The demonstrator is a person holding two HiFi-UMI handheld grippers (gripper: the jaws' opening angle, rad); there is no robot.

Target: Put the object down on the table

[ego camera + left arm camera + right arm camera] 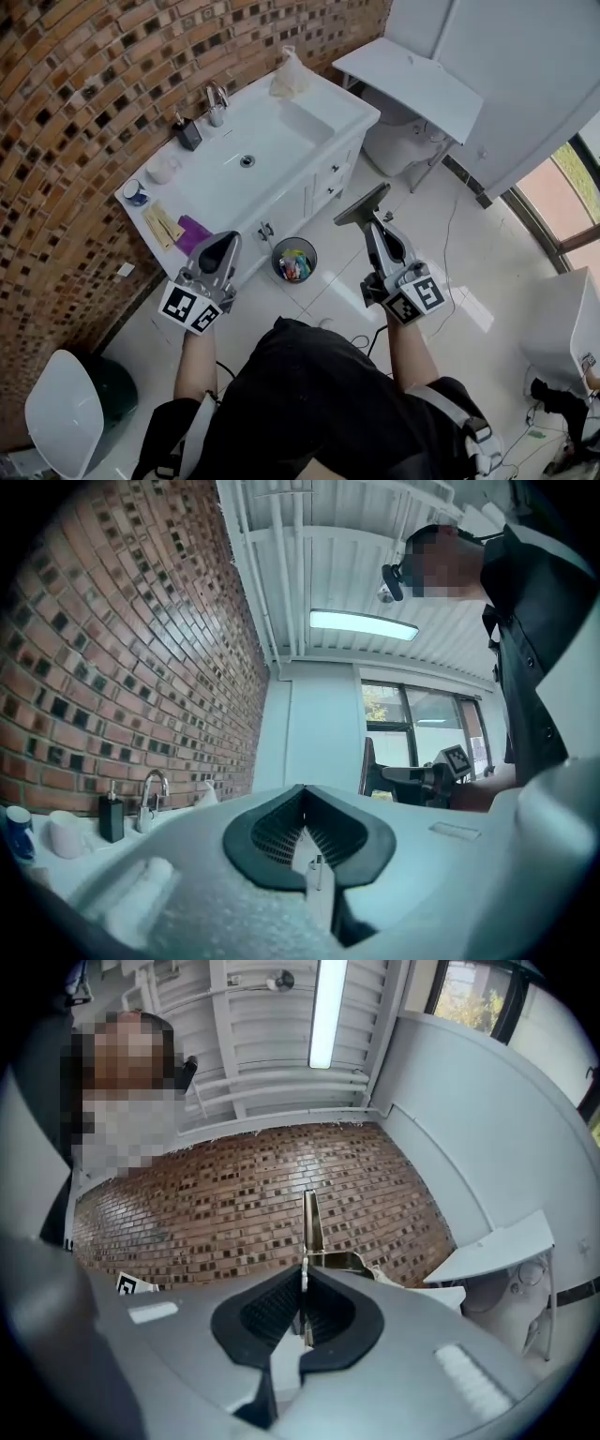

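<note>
Object: a flat T-shaped tool (362,208), dark grey from the head view, with a narrow stem and a wide head across its far end. The right gripper view shows it edge-on as a thin pale strip (310,1218).
Where it is: in the air over the white tiled floor (469,253), near the bin (293,260) and short of the sink bench (309,103); it touches no surface.
Long axis: in line with the jaws, with the stem at the gripper and the head pointing away from the person towards the bench.
Right gripper (379,225): jaws clamped on the tool's stem.
Left gripper (227,242): jaws pressed together with nothing between them, held just off the near corner of the bench.
On the bench: a faucet (217,98), a soap dispenser (187,133) and a cup (161,171).
</note>
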